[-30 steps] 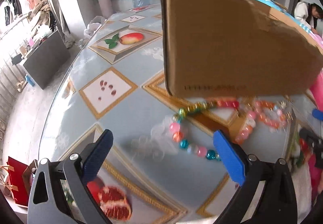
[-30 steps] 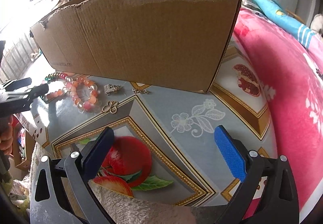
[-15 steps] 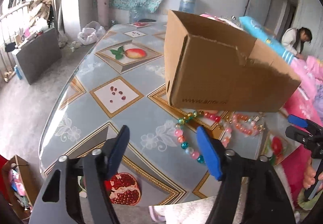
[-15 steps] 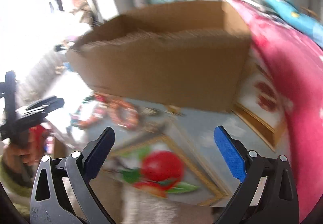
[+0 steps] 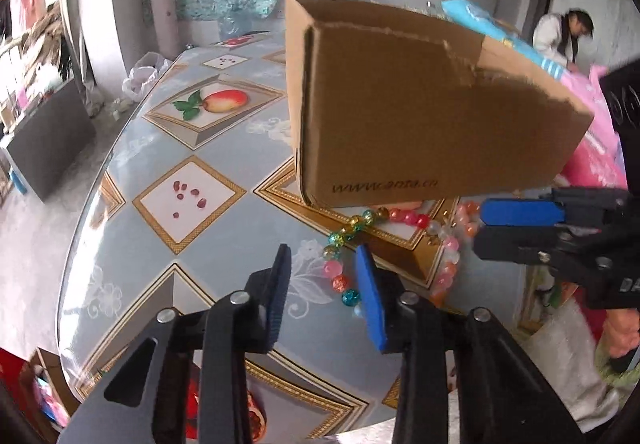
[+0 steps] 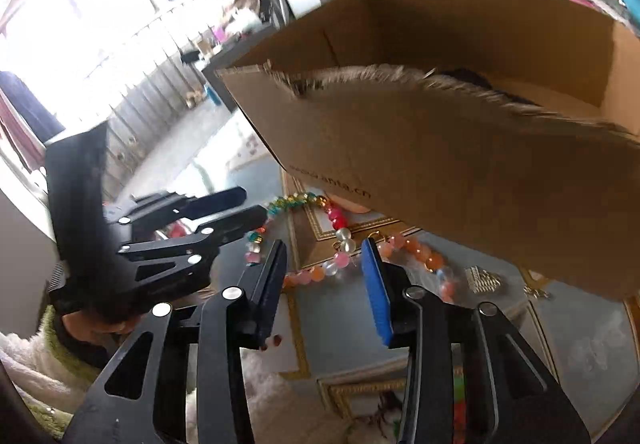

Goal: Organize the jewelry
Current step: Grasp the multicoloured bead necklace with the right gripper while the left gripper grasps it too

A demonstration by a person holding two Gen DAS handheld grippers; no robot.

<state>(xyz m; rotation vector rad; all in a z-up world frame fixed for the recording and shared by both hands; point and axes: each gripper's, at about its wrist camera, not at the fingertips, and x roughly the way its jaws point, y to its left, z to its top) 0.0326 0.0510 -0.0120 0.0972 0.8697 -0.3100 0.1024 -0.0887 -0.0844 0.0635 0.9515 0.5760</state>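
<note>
Two bead bracelets lie on the table in front of an open cardboard box [image 5: 420, 116]: a multicoloured one [image 5: 340, 244] and a pink-orange one [image 5: 452, 260]. They also show in the right wrist view, multicoloured [image 6: 296, 204] and pink-orange [image 6: 404, 252]. A small silver clasp piece [image 6: 484, 280] and a gold trinket [image 6: 538, 292] lie near the box [image 6: 460, 164]. My left gripper [image 5: 324, 264] hovers above the multicoloured bracelet, jaws partly open and empty. My right gripper [image 6: 324, 264] hovers over the pink-orange bracelet, jaws partly open and empty; it shows from the side in the left wrist view [image 5: 500, 224].
The glass-topped table [image 5: 192, 228] has fruit-pattern tiles and a curved left edge. Pink bedding [image 5: 600, 148] lies right of the box. A person [image 5: 560, 32] stands at the back right. A grey cabinet [image 5: 48, 136] is on the floor to the left.
Both grippers have narrowed from wide open to partly open. They pulled up and back, then converged over the bracelets; each gripper now appears close in the other's view.
</note>
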